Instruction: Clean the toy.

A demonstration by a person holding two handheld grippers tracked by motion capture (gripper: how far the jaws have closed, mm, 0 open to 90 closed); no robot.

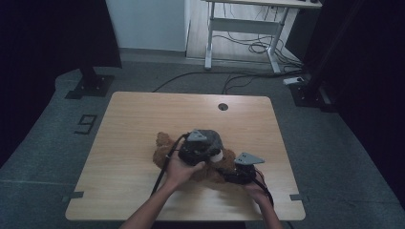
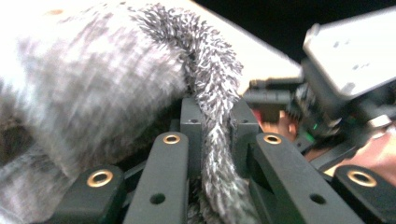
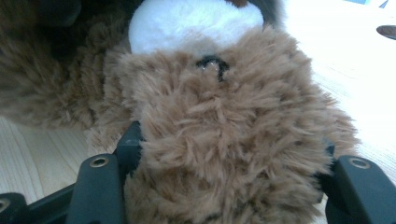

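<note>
A brown teddy bear lies on the wooden table, near its front middle. A grey fuzzy garment covers part of the bear. My left gripper sits over the bear's middle. In the left gripper view this gripper is shut on the garment's shaggy grey trim, with the knit fabric bunched to the left. My right gripper is at the bear's right end. In the right gripper view it is shut on a brown plush limb, below a white patch.
A round cable hole lies in the table's far side. On the floor behind stand a white desk frame, loose cables and a black stand base. The other gripper looms close at the right of the left gripper view.
</note>
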